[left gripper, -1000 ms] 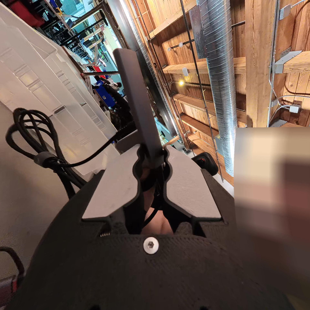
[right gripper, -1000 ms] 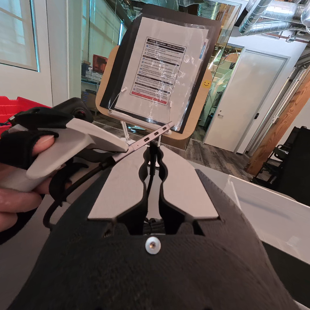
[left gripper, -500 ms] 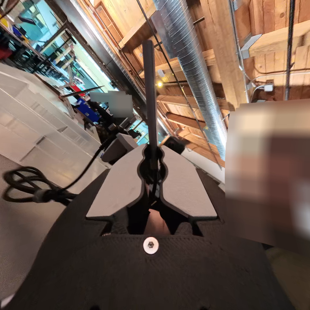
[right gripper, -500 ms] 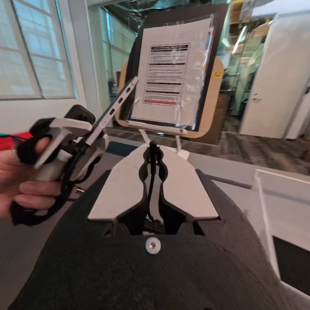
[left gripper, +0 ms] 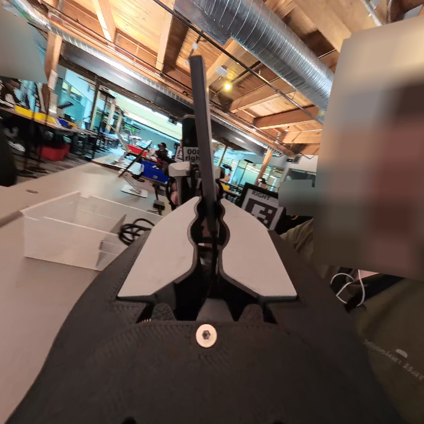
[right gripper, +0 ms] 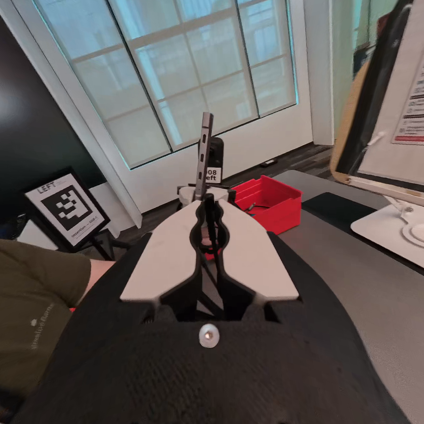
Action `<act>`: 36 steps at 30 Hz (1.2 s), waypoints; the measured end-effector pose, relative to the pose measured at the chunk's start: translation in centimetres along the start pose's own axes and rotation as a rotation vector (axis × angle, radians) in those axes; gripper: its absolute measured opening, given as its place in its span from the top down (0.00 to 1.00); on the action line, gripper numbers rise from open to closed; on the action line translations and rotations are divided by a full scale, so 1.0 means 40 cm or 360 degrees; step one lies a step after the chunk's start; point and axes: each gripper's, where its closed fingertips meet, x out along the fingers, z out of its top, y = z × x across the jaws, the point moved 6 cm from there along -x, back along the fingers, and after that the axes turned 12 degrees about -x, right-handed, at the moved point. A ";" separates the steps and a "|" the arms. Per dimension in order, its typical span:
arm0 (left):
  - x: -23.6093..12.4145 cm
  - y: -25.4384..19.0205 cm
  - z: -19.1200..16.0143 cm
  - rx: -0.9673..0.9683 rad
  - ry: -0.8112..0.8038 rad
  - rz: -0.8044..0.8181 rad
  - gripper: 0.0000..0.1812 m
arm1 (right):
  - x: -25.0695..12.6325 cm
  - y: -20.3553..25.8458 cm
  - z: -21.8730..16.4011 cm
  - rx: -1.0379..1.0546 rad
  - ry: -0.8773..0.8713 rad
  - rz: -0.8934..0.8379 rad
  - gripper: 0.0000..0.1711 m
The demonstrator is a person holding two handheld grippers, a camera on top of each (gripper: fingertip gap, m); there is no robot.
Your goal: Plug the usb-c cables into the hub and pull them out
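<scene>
My left gripper (left gripper: 208, 203) is shut on the slim grey hub (left gripper: 202, 128), which stands upright out of its fingers. In the right wrist view the same hub (right gripper: 204, 156) shows its row of ports, held by the left gripper (right gripper: 202, 195) straight ahead. My right gripper (right gripper: 209, 202) is shut on a black usb-c cable (right gripper: 210, 218); the plug tip pokes out just below and in front of the hub's lowest port. I cannot tell whether they touch. The right gripper (left gripper: 195, 174) faces me behind the hub in the left wrist view.
A clear plastic bin (left gripper: 68, 231) sits on the grey table at the left, with a coil of black cable (left gripper: 130, 229) beside it. A red bin (right gripper: 268, 206) holds more cables. A white stand base (right gripper: 390, 227) and a board with a sheet stand right. A marker sign (right gripper: 66, 206) stands left.
Both grippers have swung round to face each other. The hub went from slanted at the left of the right wrist view to upright in front of the cable plug.
</scene>
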 end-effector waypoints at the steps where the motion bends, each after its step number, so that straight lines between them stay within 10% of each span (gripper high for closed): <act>1: -0.004 -0.003 0.003 0.0038 0.0002 0.0045 0.95 | 0.014 0.009 0.005 0.0012 0.0002 0.0045 0.95; 36: 0.024 0.022 -0.056 0.0184 0.0585 0.0605 0.95 | 0.061 -0.013 -0.074 0.0153 0.0218 0.0204 0.95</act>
